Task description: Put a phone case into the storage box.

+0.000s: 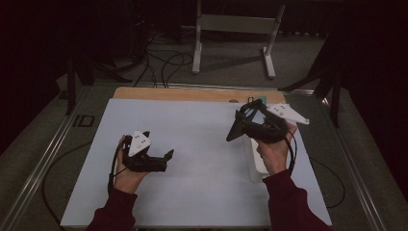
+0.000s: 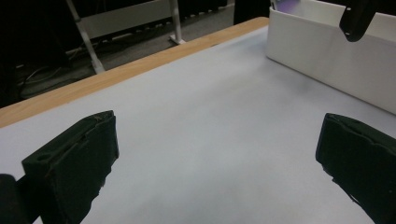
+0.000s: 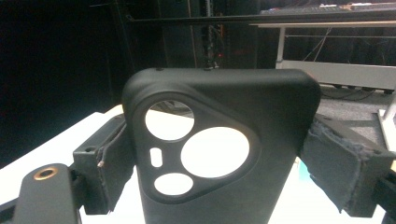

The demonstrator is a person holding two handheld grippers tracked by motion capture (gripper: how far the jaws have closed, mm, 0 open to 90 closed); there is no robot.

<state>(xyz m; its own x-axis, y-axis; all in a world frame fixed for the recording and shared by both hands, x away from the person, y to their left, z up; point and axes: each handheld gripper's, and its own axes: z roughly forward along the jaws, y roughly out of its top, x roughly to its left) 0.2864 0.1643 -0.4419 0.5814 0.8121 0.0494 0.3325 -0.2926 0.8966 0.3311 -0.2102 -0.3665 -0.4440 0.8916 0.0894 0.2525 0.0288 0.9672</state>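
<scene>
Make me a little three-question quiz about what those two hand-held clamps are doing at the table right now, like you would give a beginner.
1. True or false: the right gripper is shut on a black phone case.
2. Which is the left gripper doing? A) squeezing a cup; B) open with nothing between its jaws; C) resting inside the white bin.
3. Fill the gap: the phone case has a three-cornered camera frame with ____ round holes and one small slot.

Key
1. True: the case sits clamped between both padded jaws, lifted off the table.
2. B.
3. Three.
</scene>
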